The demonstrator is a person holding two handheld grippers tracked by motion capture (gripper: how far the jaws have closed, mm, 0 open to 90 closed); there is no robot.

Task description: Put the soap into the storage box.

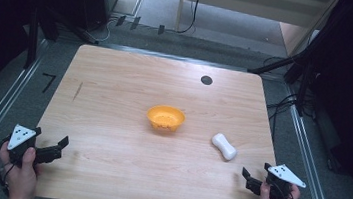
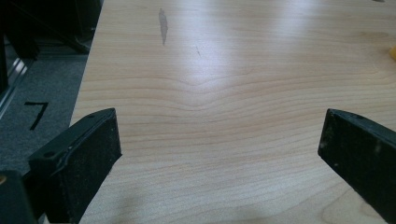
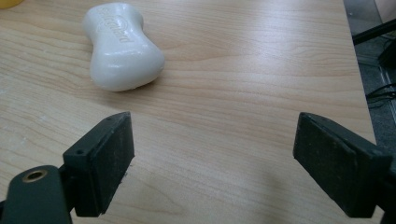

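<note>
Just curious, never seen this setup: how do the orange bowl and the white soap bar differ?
The bowl is orange, round and open-topped; the soap bar is white, waisted and solid. The bowl sits mid-table, the soap bar nearer the right gripper. Both rest untouched on the table.

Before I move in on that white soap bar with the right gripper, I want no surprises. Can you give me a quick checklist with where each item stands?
1. Right gripper jaws open, nothing between them: ok.
2. White soap bar lies flat on the table, free of other things: ok.
3. Path from the right gripper to the soap bar is bare wood: ok.
4. Orange bowl stands upright, apart from the soap bar: ok.
5. Left gripper open and parked at the near left corner, out of the way: ok.
6. Bowl contents: cannot tell.
</note>
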